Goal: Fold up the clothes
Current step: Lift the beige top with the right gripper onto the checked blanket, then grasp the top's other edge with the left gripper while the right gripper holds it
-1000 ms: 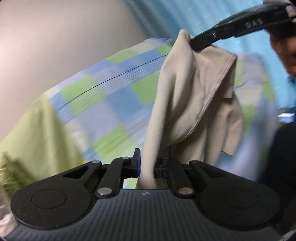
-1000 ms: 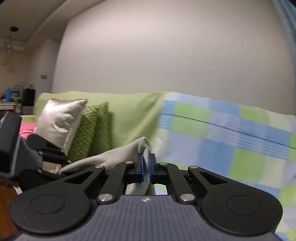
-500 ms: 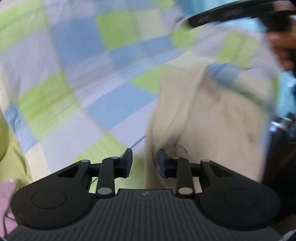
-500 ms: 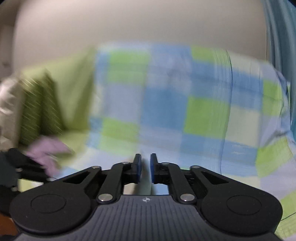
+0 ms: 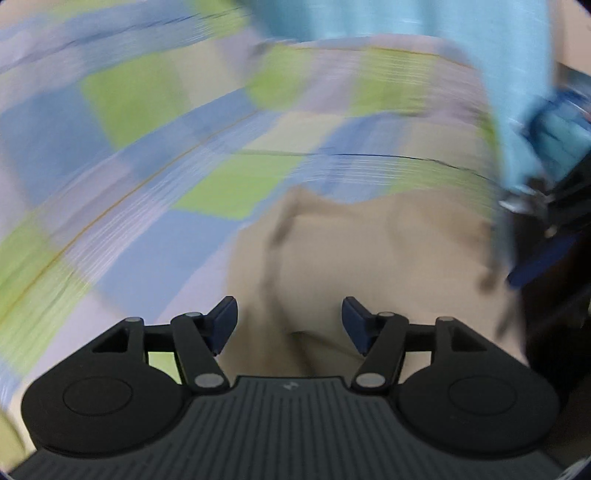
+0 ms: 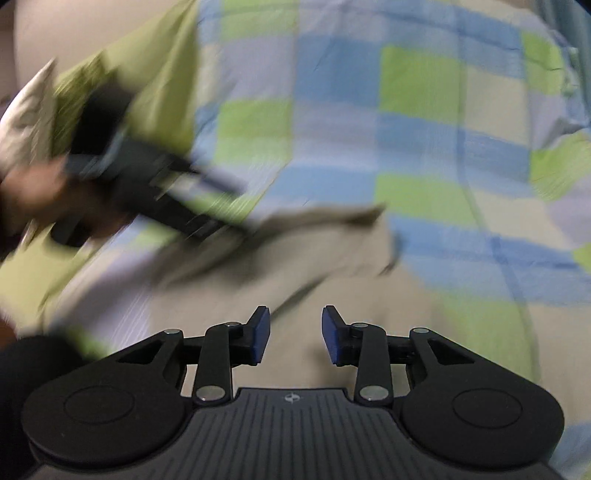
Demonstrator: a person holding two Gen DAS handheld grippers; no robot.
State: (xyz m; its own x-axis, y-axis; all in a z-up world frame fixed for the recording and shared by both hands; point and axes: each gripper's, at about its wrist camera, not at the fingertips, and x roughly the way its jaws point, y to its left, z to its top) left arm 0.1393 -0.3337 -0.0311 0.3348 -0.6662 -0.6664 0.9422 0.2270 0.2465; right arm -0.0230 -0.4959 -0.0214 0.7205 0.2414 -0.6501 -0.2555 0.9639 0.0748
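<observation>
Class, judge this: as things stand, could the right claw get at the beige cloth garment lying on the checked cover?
Probably yes: the beige cloth garment lies just beyond the opening right claw, nothing between.

checked blue-green sofa cover [image 6: 406, 110], plain beige wall [image 6: 92, 33], light blue curtain [image 5: 461, 55]

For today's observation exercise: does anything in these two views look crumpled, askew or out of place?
Yes: the beige garment lies rumpled, not flat, on the checked cover, one corner sticking out. Both grippers' jaws are opening, nothing pinched.
</observation>
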